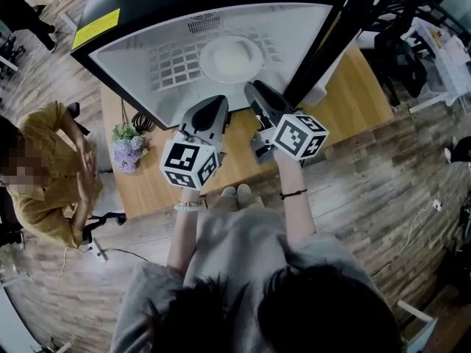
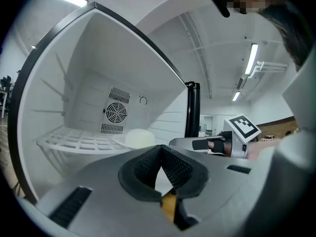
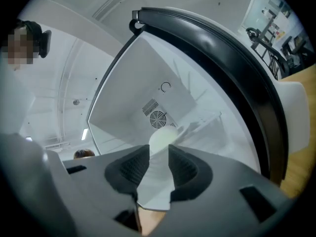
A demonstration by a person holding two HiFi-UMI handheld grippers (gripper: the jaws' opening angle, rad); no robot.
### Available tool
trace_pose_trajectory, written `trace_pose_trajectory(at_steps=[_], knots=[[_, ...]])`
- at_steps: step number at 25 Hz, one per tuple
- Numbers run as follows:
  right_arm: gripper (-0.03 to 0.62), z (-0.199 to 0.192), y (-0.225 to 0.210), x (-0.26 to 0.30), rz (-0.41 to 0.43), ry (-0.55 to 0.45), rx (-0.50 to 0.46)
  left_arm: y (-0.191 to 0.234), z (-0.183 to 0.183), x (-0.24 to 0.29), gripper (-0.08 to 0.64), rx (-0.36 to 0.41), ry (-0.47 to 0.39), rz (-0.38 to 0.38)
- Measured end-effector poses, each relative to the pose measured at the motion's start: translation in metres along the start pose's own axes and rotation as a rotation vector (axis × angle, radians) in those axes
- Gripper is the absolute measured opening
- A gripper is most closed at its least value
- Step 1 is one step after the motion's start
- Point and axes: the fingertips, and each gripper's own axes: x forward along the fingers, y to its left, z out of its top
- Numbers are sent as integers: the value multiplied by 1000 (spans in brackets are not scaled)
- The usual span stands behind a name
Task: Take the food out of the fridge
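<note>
A small fridge (image 1: 132,50) stands open on a wooden table (image 1: 353,101). On its white wire shelf (image 2: 74,142) sits a pale, domed food item on a white plate (image 1: 230,57), also seen as food (image 2: 139,138) and food (image 3: 163,138). My left gripper (image 1: 213,103) hovers just in front of the fridge opening; in the left gripper view its tips (image 2: 160,149) touch, holding nothing. My right gripper (image 1: 254,88) is beside it, a little farther in. Its jaws (image 3: 159,154) stand apart with nothing between them, and the food shows beyond the gap.
The fridge's black door edge (image 1: 324,43) stands open at the right, close to my right gripper. A person in a yellow shirt (image 1: 44,175) sits at the left. Purple flowers (image 1: 129,149) lie on the table's left part. Black chairs (image 1: 401,57) stand at the far right.
</note>
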Motion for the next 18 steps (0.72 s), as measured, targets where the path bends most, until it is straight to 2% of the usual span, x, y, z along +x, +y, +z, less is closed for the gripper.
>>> trace_pose_trajectory(at_steps=[4, 7, 13, 18], knots=[[130, 1, -4, 3, -11, -26, 98, 2, -1, 2, 8, 3, 16, -5], [144, 0, -9, 7, -14, -52, 211, 6, -1, 3, 8, 9, 28, -1], [147, 1, -20, 17, -21, -109, 406, 8, -1, 7, 8, 18, 37, 3], [146, 0, -22, 25, -16, -133, 530, 12, 2, 8, 8, 27, 35, 10]])
